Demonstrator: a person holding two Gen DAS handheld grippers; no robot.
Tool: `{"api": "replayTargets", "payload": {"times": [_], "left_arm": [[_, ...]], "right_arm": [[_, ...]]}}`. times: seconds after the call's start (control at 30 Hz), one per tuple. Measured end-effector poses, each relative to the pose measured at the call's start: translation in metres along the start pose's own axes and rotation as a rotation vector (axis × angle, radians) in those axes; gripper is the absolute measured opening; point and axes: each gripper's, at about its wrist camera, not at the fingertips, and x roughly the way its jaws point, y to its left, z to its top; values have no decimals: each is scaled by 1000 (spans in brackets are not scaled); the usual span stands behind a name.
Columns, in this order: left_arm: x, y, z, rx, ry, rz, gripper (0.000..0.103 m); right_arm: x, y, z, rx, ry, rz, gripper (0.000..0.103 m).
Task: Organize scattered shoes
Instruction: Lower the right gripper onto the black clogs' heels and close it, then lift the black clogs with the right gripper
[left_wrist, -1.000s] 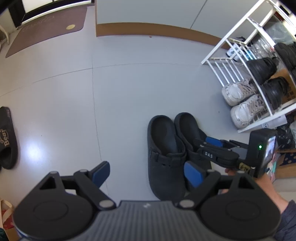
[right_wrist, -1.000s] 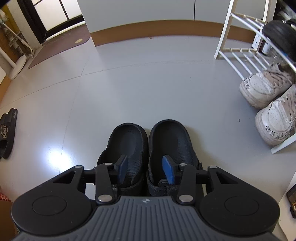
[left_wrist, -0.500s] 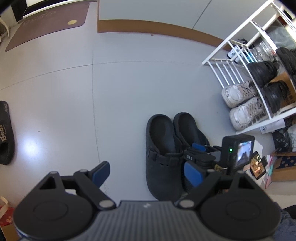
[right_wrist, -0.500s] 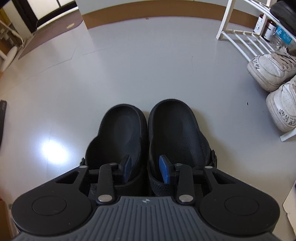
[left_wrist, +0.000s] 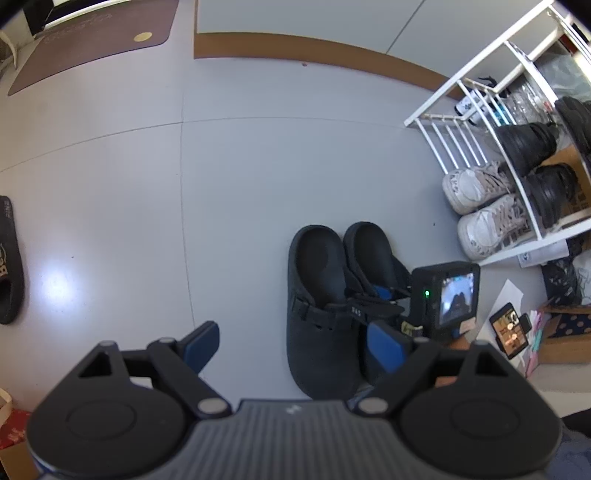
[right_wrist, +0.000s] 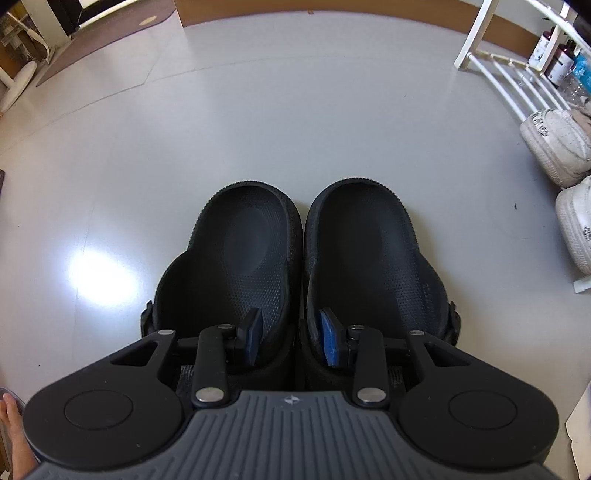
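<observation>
Two clogs (right_wrist: 303, 266) side by side left of rack (left_wrist: 491, 110). Slide (left_wrist: 9, 258) only in left view. Right fingers (right_wrist: 255, 332) straddling touching inner walls, grip unclear. Left gripper (left_wrist: 291, 341) spread, empty.

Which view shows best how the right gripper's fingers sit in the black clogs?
The right wrist view: one finger reaches into each shoe of the black clogs, straddling their touching inner walls. The left wrist view shows the right gripper from the side, its fingers mostly hidden by its own body and the shoes.

Right tool (right_wrist: 290, 341) straddling touching inner walls of black clogs (right_wrist: 240, 258); contact unclear.
</observation>
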Motion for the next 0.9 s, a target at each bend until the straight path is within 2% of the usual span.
{"api": "replayTargets", "payload": {"times": [0.2, 0.27, 0.3, 0.33, 0.43, 0.67, 0.73, 0.8, 0.9], "left_arm": [[1, -2, 0, 0, 3, -4, 89], [-1, -3, 1, 3, 1, -8, 89], [-1, -4, 1, 5, -2, -10, 89], [-2, -4, 1, 6, -5, -12, 89], [-5, -6, 3, 6, -16, -16, 89], [-14, -12, 7, 4, -47, -37, 89], [-15, -11, 8, 0, -49, -39, 89], [-14, -12, 9, -1, -47, -38, 89], [-11, -12, 9, 1, -38, -37, 89]], "right_arm": [[12, -1, 12, -6, 84, 1, 36], [16, -3, 19, -13, 134, 12, 33], [18, -4, 22, -18, 151, 15, 27], [19, -5, 27, -50, 174, 17, 26], [20, -13, 32, -35, 191, 49, 25], [19, -33, 44, 68, 140, 19, 25], [23, -37, 49, 84, 163, 25, 27], [29, -41, 58, 91, 224, 51, 32], [34, -44, 74, 78, 304, 95, 34]]}}
